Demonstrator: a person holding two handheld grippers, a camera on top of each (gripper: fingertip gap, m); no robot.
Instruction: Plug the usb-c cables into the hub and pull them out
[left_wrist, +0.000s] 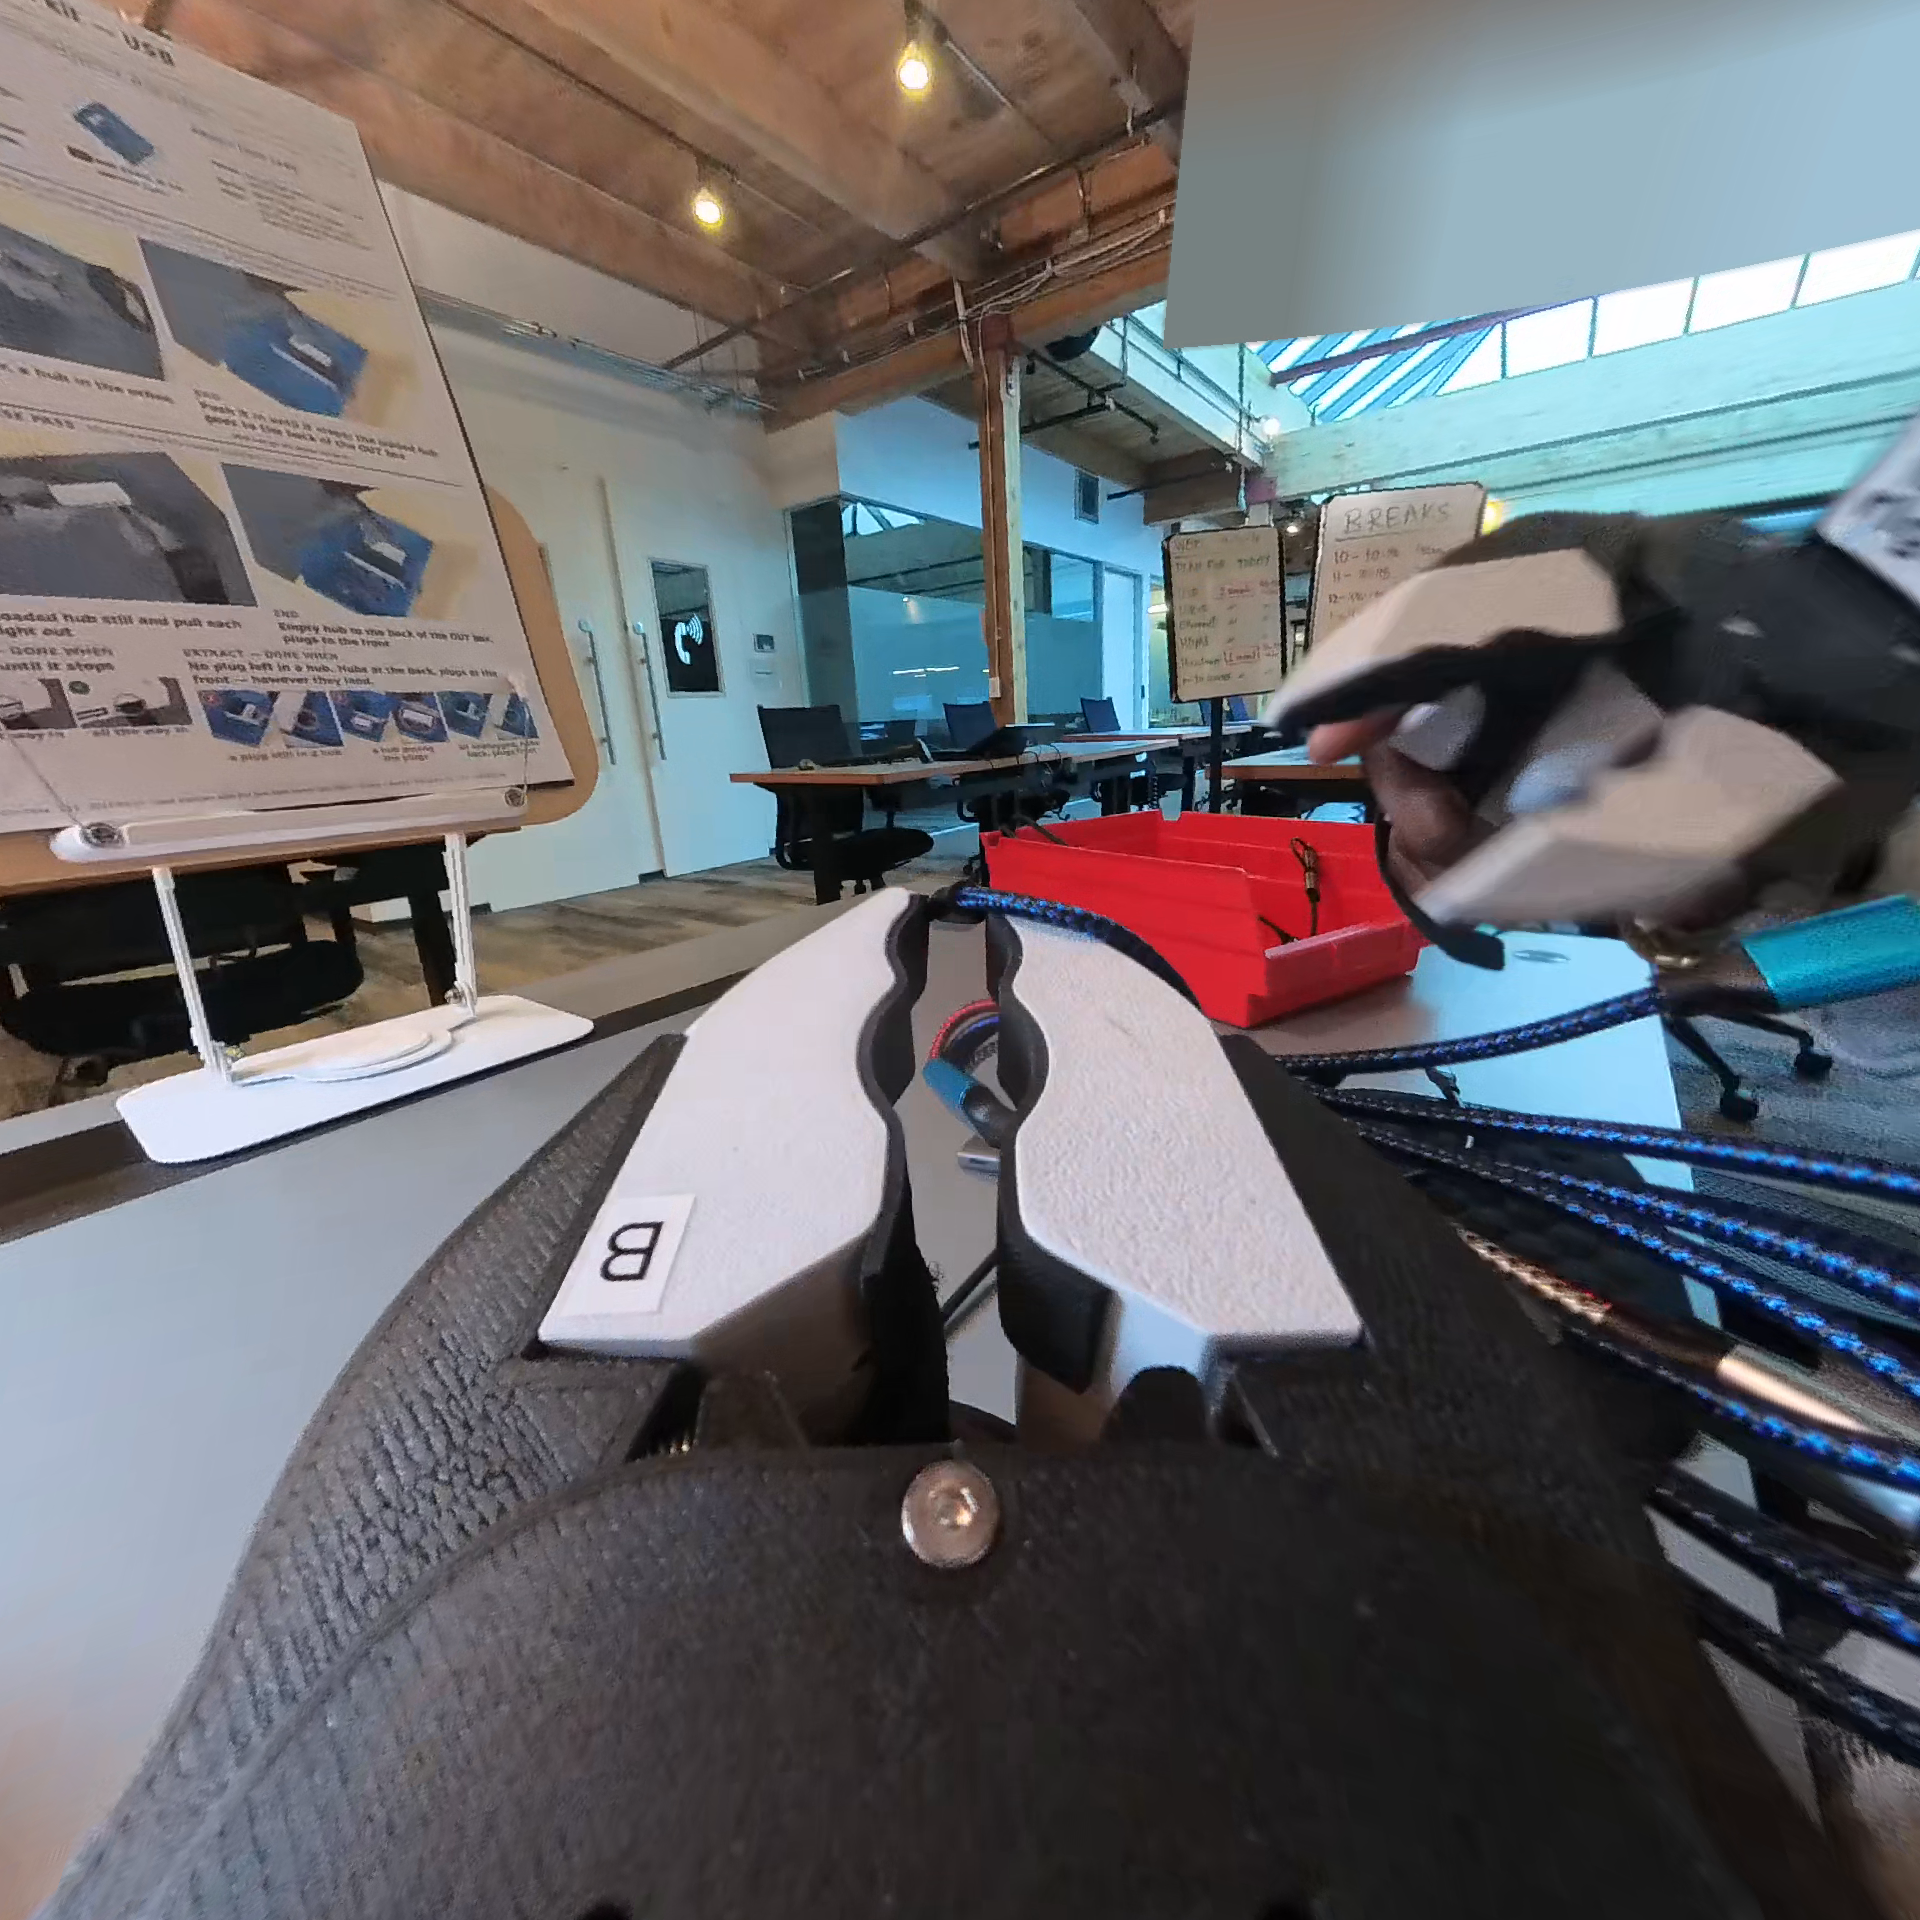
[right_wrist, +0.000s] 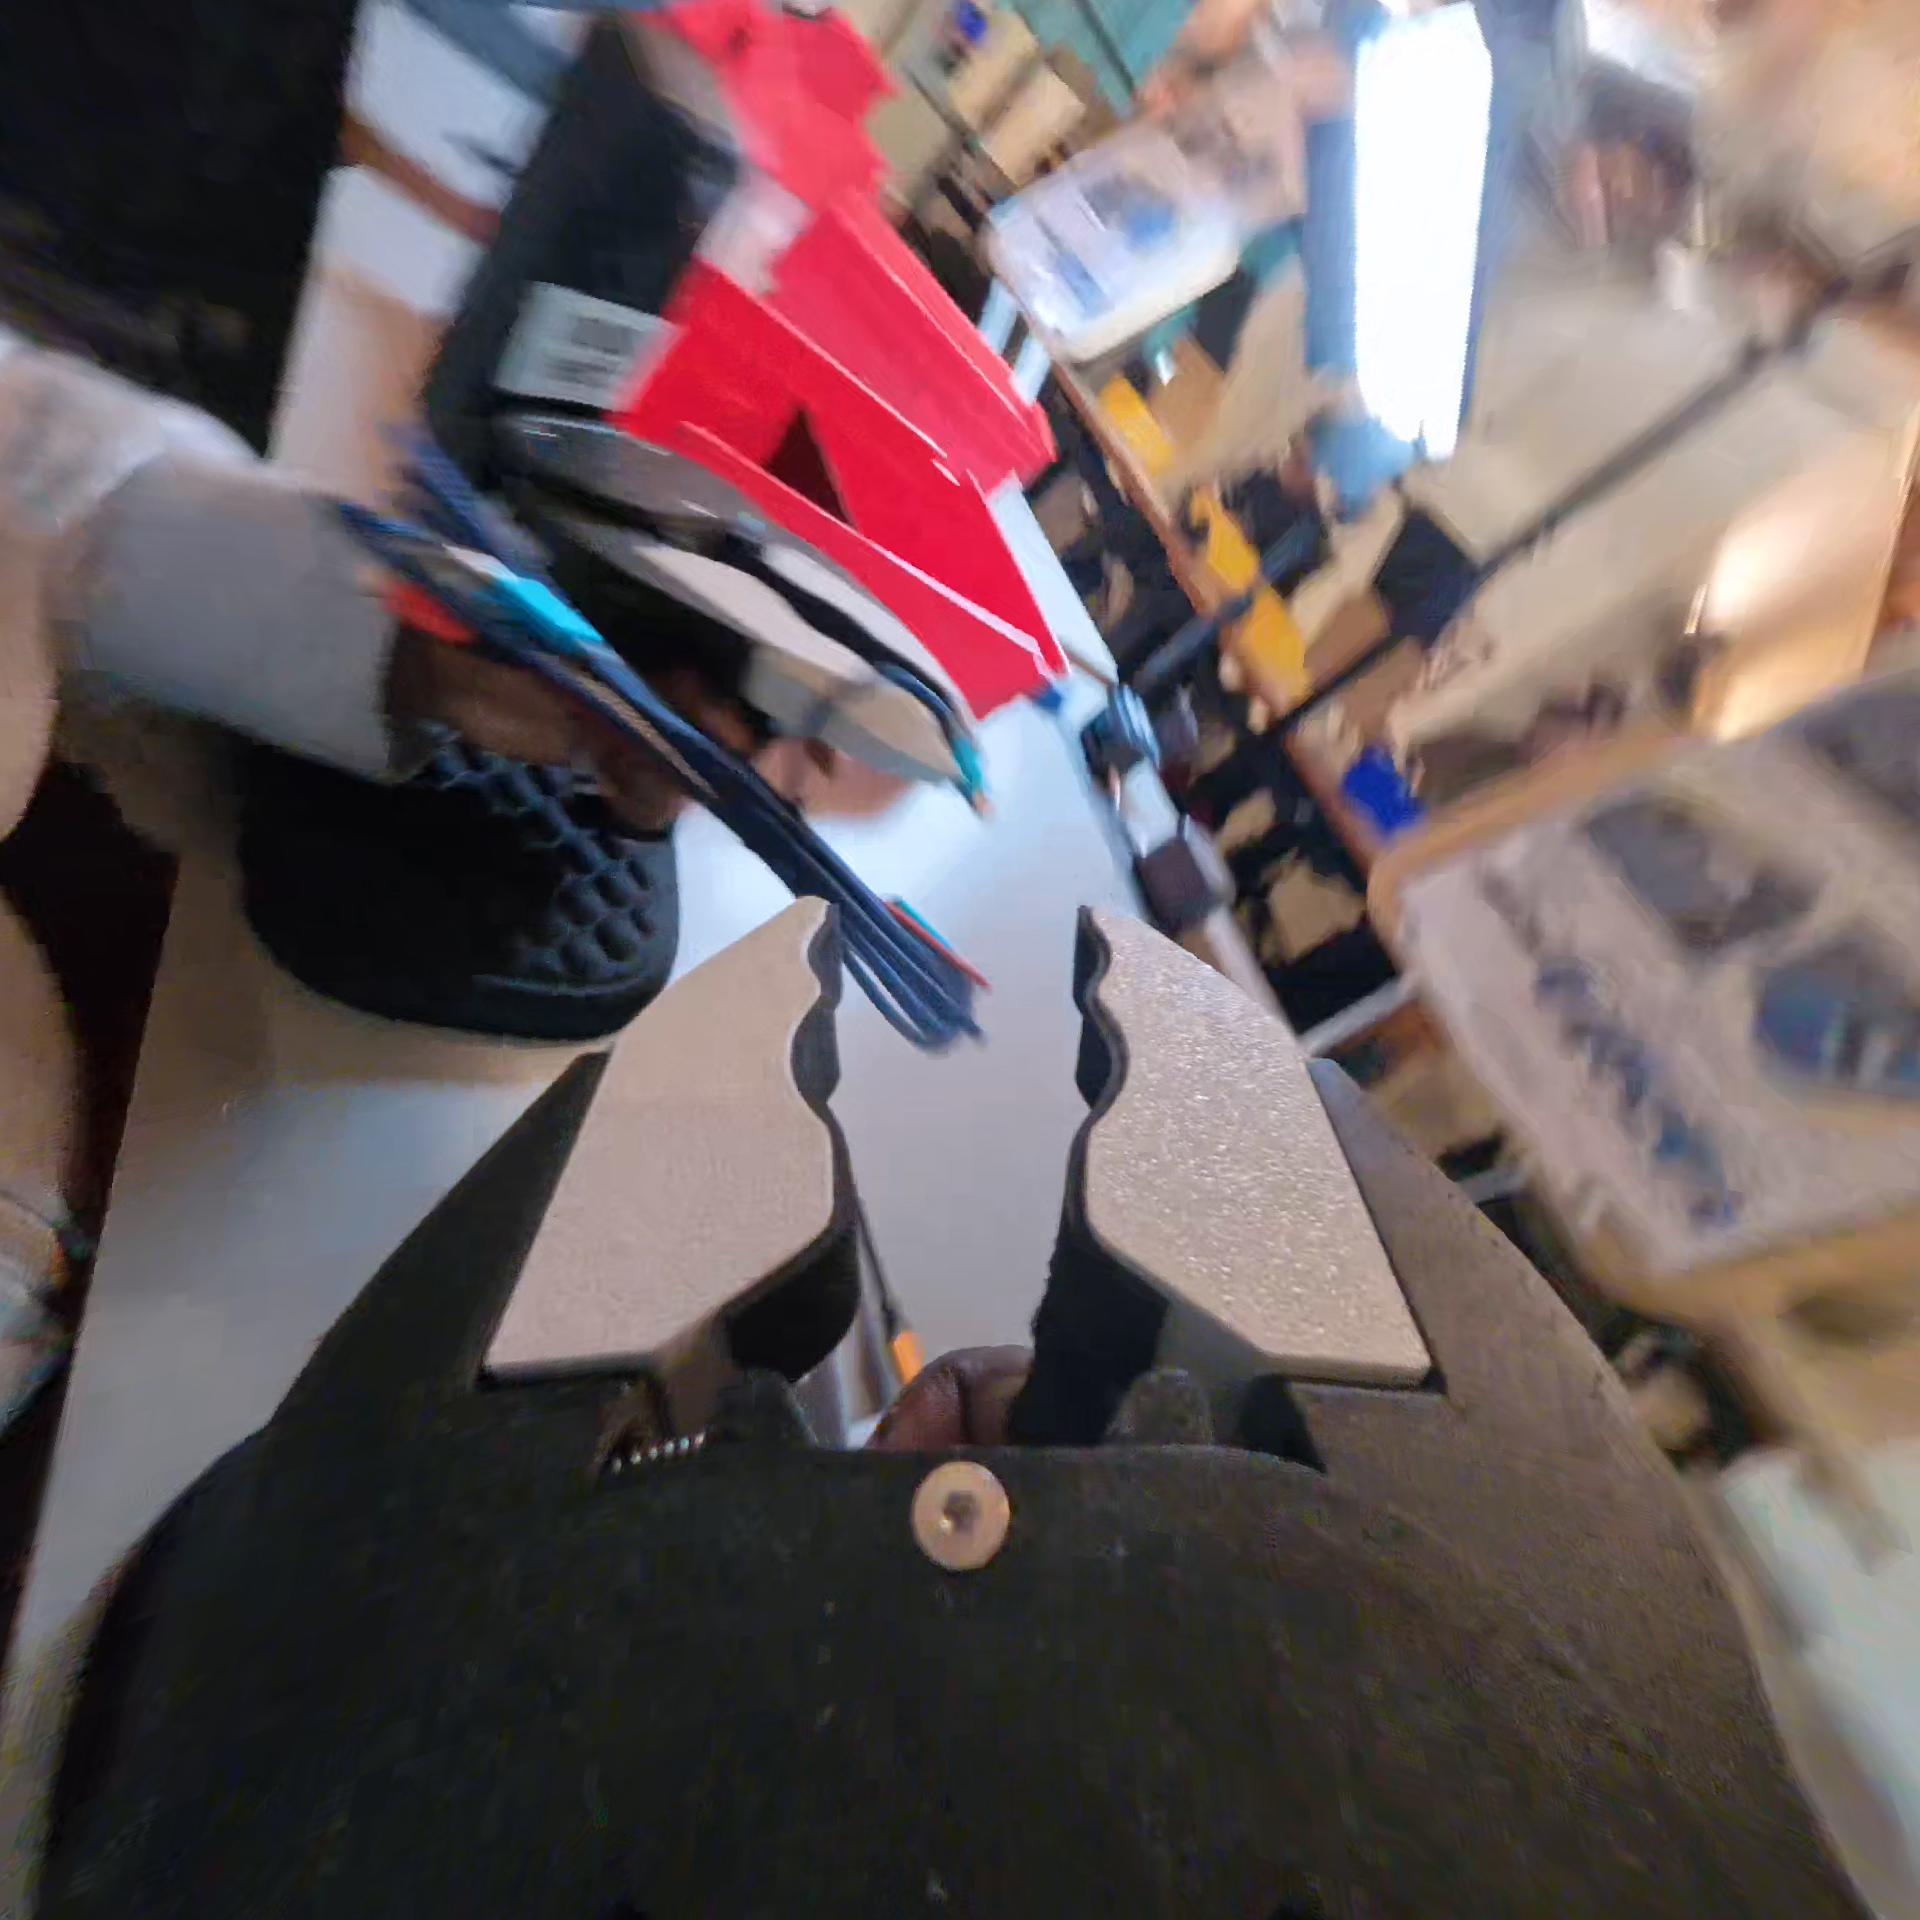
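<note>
While left gripper pinches cables, right gripper gapes

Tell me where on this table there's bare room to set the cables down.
The grey table is bare left of the left tool, between it and the white document stand. The right side is crowded: blue braided cables spread there, with the red bin behind them and the right tool hovering above.

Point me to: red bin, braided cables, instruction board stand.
red bin (left_wrist: 1174, 894): left wrist view, front wall.
braided cables (left_wrist: 1621, 1174): left wrist view, blue-black strands right of the fingers.
instruction board stand (left_wrist: 343, 1070): left wrist view, white base plate.
</note>
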